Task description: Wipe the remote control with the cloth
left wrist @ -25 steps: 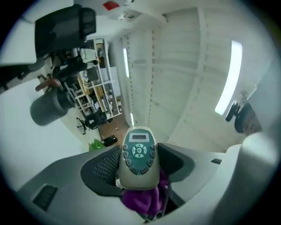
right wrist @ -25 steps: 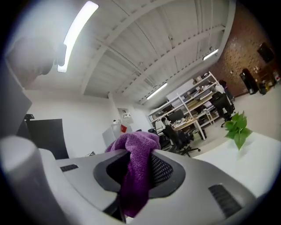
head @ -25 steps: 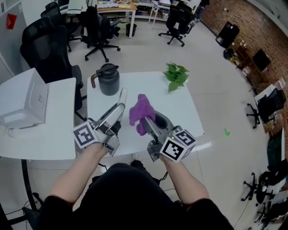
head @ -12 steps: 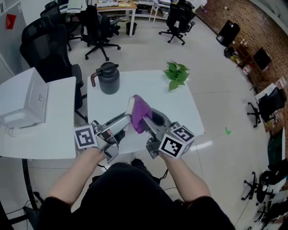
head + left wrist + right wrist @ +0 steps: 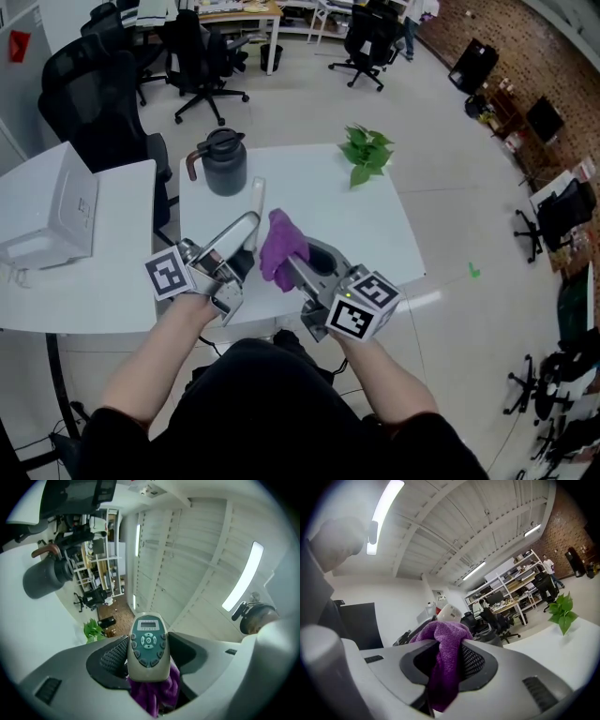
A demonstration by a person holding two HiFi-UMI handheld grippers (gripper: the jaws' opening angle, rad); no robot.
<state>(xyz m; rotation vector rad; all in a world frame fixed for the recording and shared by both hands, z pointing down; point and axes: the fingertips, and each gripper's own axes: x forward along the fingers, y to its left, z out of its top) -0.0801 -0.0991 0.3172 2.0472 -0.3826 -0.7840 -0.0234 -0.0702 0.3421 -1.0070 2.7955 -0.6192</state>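
Two handheld grippers work together above the white square table (image 5: pixel 375 220). The left gripper (image 5: pixel 234 246) is clamped across the lower end of the pale grey plastic remote control with a teal button panel (image 5: pixel 148 646), its jaws set wide to span the body. The right gripper (image 5: pixel 447 660) pinches the bunched purple microfibre cloth (image 5: pixel 446 653) firmly between its pads. The remote is held off the table, tilted, with the cloth touching it from the right and folds hanging beneath it. The remote looks light and rigid, with a smooth shell that could slip, so it is best held by its long edges. The cloth is soft and limp, best taken by a thick fold.
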